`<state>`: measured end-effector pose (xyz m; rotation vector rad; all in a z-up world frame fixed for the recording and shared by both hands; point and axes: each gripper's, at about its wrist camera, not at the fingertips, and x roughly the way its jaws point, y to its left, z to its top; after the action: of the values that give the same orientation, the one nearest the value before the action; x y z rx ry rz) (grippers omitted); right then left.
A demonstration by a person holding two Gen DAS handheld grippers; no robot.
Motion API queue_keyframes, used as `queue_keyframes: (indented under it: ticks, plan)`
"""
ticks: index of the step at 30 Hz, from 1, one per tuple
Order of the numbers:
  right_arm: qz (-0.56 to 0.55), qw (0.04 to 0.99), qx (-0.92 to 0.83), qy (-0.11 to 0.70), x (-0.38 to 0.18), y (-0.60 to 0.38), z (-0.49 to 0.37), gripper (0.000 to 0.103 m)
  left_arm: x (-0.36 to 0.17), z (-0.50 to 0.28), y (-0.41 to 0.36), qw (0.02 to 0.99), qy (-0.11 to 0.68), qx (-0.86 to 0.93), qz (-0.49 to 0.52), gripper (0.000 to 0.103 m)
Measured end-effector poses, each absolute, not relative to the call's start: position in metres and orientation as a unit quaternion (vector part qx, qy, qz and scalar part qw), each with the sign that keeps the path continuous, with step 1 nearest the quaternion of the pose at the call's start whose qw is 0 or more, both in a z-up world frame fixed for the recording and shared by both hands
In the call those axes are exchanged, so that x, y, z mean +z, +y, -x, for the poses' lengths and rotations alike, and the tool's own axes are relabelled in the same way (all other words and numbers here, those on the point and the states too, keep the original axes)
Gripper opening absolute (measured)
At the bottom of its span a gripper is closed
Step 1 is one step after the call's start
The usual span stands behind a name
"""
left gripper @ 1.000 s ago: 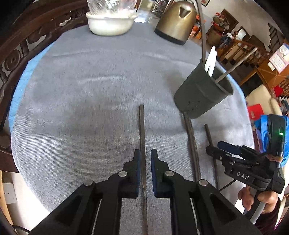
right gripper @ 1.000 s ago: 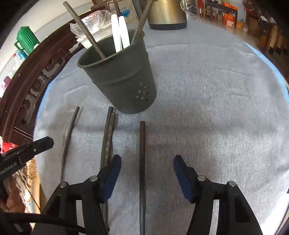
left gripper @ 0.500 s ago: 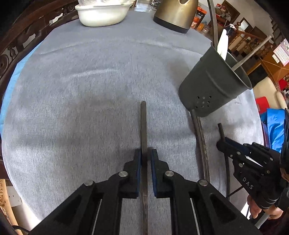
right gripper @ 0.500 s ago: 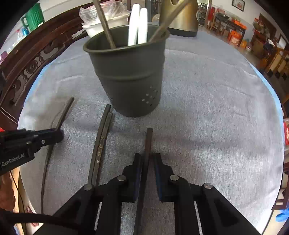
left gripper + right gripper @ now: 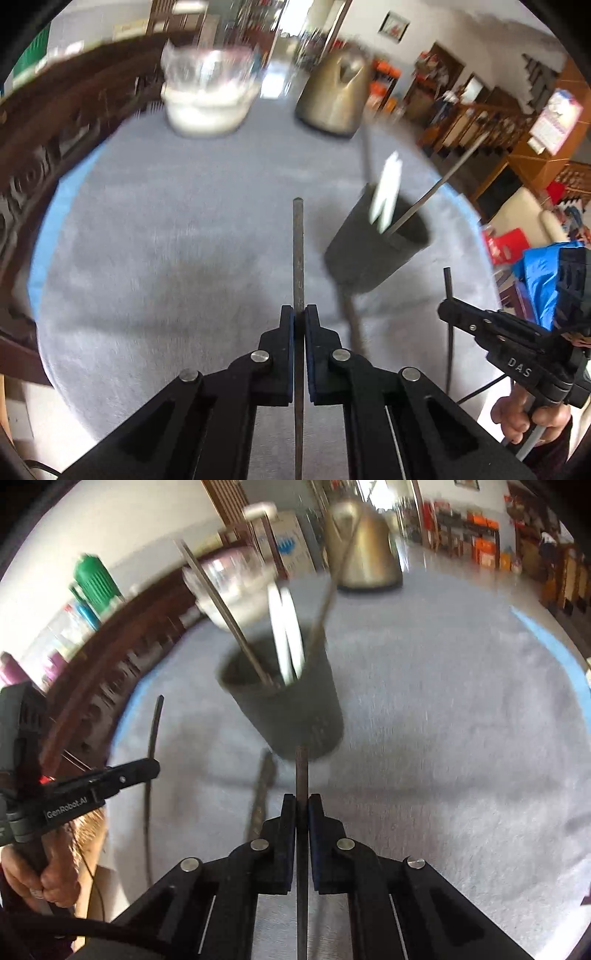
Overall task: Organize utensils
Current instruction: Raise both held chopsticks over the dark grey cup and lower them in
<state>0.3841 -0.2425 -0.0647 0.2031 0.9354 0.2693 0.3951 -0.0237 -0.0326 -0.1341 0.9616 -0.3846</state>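
With both grippers clamped on a chopstick each and both views smeared by motion, the likeliest slip I can see is a stick striking the rim of the dark utensil cup (image 5: 284, 698) instead of dropping in, since that cup already bristles with two white utensils (image 5: 286, 635) and several leaning sticks that crowd the opening. A knock there could tip the cup on the soft grey tablecloth (image 5: 166, 229), or twist a stick askew in its narrow grip. The left gripper (image 5: 299, 314) has its jaws pinched tight on a dark chopstick (image 5: 297, 251) that juts straight ahead, tip raised off the cloth, left of the cup. The right gripper (image 5: 302, 801) is likewise closed narrow on its own chopstick (image 5: 301, 771), whose tip points at the cup's base. Both tools are held low and roughly level by the person's hands, angled toward the cup. More chopsticks (image 5: 263, 786) lie on the cloth just below the cup.
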Motion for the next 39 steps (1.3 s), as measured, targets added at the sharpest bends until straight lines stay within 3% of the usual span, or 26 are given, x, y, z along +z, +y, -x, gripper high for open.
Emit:
queue_keyframes:
  ticks: [11,26,34,39]
  plan:
    - [-0.148,0.941,0.128,0.275,0.024,-0.249,-0.362,0.007,0.050,-0.377,-0.031,0.913,0.337,-0.220,0.064,0.006]
    - [-0.175,0.971,0.096,0.132,0.110,-0.263,-0.356,0.007,0.116,-0.391,-0.059,0.936,0.267,-0.227,0.038,0.006]
    - [-0.146,0.987,0.037,0.052,0.120,-0.255,-0.359,0.007,0.124,-0.397,-0.068,0.951,0.217,-0.218,0.045,0.006]
    - [-0.141,0.989,0.012,0.047,0.106,-0.251,-0.374,0.007,0.112,-0.406,-0.074,0.953,0.211,-0.209,0.053,0.006]
